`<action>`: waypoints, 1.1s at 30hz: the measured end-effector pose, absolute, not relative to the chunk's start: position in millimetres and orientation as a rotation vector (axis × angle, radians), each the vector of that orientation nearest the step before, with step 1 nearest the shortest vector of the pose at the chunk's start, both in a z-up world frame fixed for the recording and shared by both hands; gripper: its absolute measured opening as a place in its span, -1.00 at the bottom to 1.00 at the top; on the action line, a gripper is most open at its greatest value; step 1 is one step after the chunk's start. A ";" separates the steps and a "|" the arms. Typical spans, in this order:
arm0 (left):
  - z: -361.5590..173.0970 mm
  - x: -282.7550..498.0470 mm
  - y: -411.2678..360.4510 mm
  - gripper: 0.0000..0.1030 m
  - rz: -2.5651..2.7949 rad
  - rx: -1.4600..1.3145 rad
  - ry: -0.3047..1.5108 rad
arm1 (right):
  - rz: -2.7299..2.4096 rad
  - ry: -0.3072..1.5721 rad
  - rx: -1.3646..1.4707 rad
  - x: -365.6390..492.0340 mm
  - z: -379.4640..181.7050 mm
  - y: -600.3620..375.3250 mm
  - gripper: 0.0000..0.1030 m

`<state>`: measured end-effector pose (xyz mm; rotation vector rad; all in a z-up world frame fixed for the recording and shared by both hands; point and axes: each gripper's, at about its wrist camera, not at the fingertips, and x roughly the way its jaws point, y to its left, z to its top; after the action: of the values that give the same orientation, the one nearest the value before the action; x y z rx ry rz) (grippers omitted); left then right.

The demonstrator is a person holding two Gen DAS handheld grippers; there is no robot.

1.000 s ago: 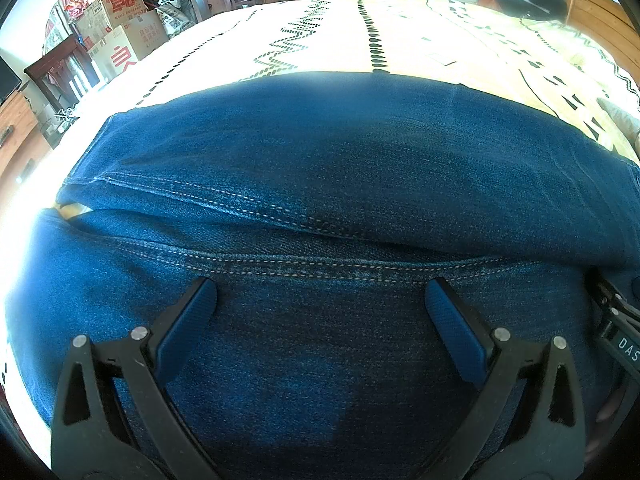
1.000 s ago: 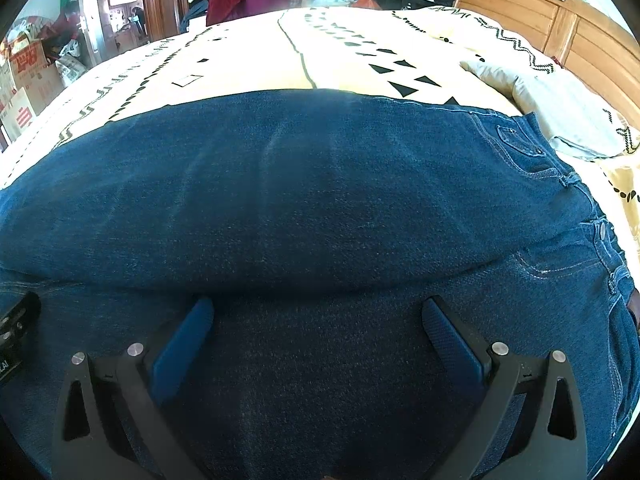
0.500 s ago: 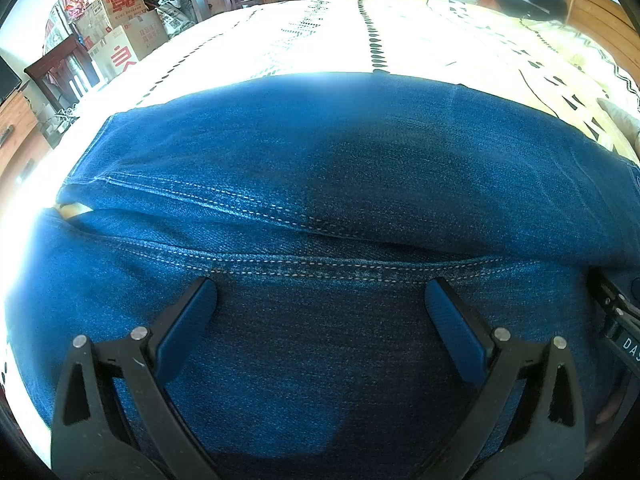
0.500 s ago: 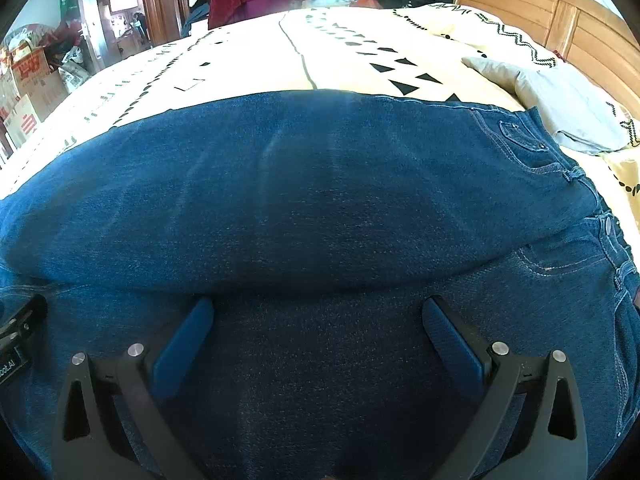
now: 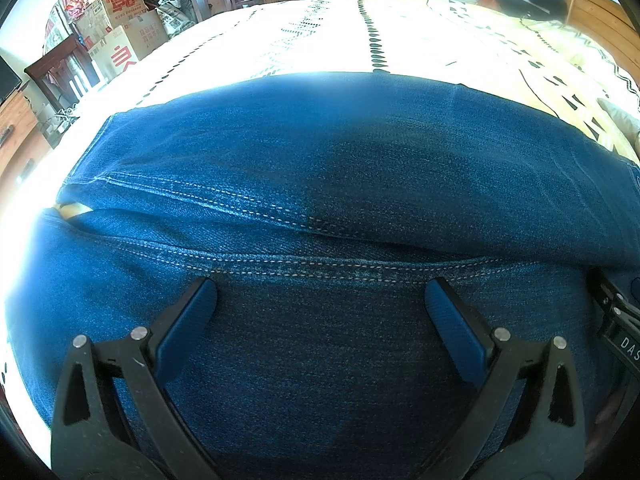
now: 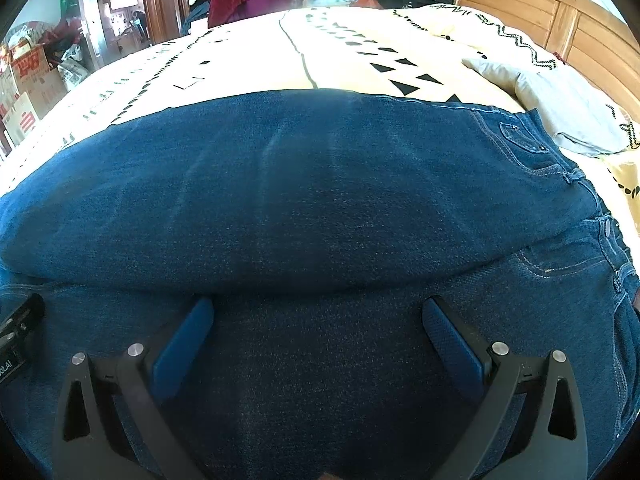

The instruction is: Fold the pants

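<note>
— Where are the jeans (image 5: 320, 168) just now?

— Spread flat across the patterned bedspread (image 5: 400, 36), filling most of what either camera sees. One leg lies doubled over the other; along the left side a line of orange stitching (image 5: 304, 264) runs crosswise just ahead of the fingertips.

— And the left gripper (image 5: 320, 300)?

— Its two blue-padded fingers (image 5: 188, 320) stand wide apart, low over the denim, with cloth showing in the whole gap between them. Nothing is pinched. Whether the tips actually touch the fabric, I cannot tell.

— The right gripper (image 6: 318, 320)?

— Much the same. Fingers (image 6: 448, 340) splayed, denim under and between them, gripping nothing. The rounded fold edge of the upper layer sits just beyond their tips. The waistband, with its button (image 6: 608, 224) and pocket seams, lies off to the right of that gripper.

— Are the two close together?

— Side by side; a bit of each tool's black body pokes into the other's view at the edge.

— Anything else on the bed?

— A grey garment (image 6: 552, 108) near the wooden headboard (image 6: 540, 12), well clear of the jeans. Cardboard boxes (image 5: 120, 28) are stacked past the far side.
</note>
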<state>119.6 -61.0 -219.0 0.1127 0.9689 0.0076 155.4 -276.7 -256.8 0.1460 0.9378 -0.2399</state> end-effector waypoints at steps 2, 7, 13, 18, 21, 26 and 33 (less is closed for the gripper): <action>-219.2 120.5 -61.0 1.00 0.007 0.113 0.969 | -0.241 0.940 0.144 156.0 -256.7 -277.0 1.00; -222.4 132.4 -59.0 1.00 0.009 0.108 0.964 | -0.245 0.945 0.136 156.7 -256.3 -276.6 1.00; -223.6 149.4 -59.9 1.00 0.010 0.108 0.974 | -0.246 0.949 0.136 156.6 -255.6 -277.4 1.00; -219.7 163.7 -59.5 1.00 -0.006 0.089 1.072 | -0.247 0.953 0.133 157.4 -255.3 -276.8 1.00; -219.5 164.1 -57.0 1.00 0.002 0.057 1.117 | -0.239 0.972 0.131 159.8 -253.4 -277.8 1.00; -207.3 165.3 -43.7 1.00 -0.097 0.015 1.145 | -0.149 1.020 0.143 155.5 -232.3 -281.7 1.00; -93.1 155.7 40.6 1.00 0.037 -0.022 0.803 | -0.056 0.830 0.045 93.2 -117.9 -277.3 1.00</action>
<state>155.7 40.6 -93.1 -0.0220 0.8032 0.0366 93.2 -277.3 -117.9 0.0450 0.8300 -0.0563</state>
